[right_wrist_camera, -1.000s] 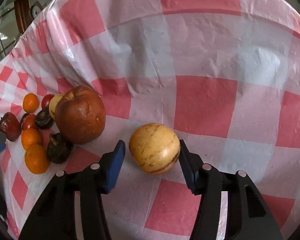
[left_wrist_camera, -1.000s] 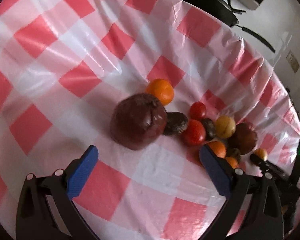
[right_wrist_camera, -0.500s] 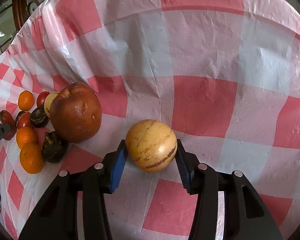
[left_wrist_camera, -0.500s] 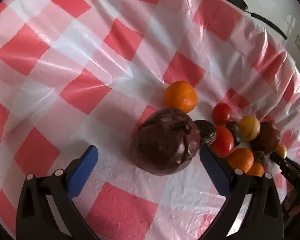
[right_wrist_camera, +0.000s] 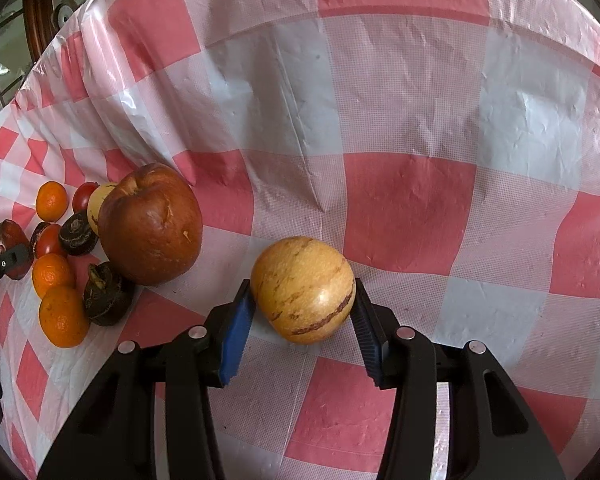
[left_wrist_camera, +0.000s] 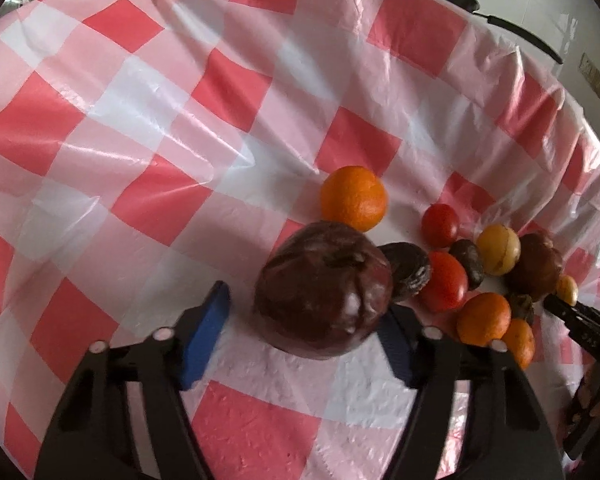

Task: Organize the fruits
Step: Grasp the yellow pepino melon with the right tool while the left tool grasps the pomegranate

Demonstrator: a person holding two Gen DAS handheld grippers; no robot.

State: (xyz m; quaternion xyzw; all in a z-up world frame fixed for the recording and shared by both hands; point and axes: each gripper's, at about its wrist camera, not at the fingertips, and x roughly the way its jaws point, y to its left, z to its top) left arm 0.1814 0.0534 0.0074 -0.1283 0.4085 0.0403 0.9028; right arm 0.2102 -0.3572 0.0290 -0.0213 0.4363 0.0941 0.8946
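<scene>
1. Black-framed with blue pads, the right gripper [right_wrist_camera: 302,320] fills the lower middle of the right wrist view; both pads press the sides of a yellow striped fruit [right_wrist_camera: 303,289], so the tool is clamped on it.
2. That yellow striped fruit is round and golden tan with thin brown streaks and a glossy highlight. It sits just below the centre of the frame on the red-and-white checked tablecloth [right_wrist_camera: 408,200].
3. Left of it, a little apart, a large russet apple [right_wrist_camera: 151,224] shows its stem dimple and a few scuffs on its skin.
4. Beside that apple at the left edge cluster small fruits: a dark wrinkled fruit [right_wrist_camera: 107,295], two mandarins [right_wrist_camera: 63,317] at the lower left, and a red tomato [right_wrist_camera: 49,240] above them.
5. In the left wrist view, the left gripper [left_wrist_camera: 304,340] stands at the bottom centre with its blue pads apart. A dark maroon apple [left_wrist_camera: 323,289] lies between them; the left pad is clear of it, and the right pad sits close behind its edge, contact unclear.
6. The dark maroon apple is glossy, nearly brown, with a sunken stem end on top and pale glints.
7. Beyond it, toward the centre, rests an orange [left_wrist_camera: 353,198]; the other small fruits trail off to the right.
</scene>
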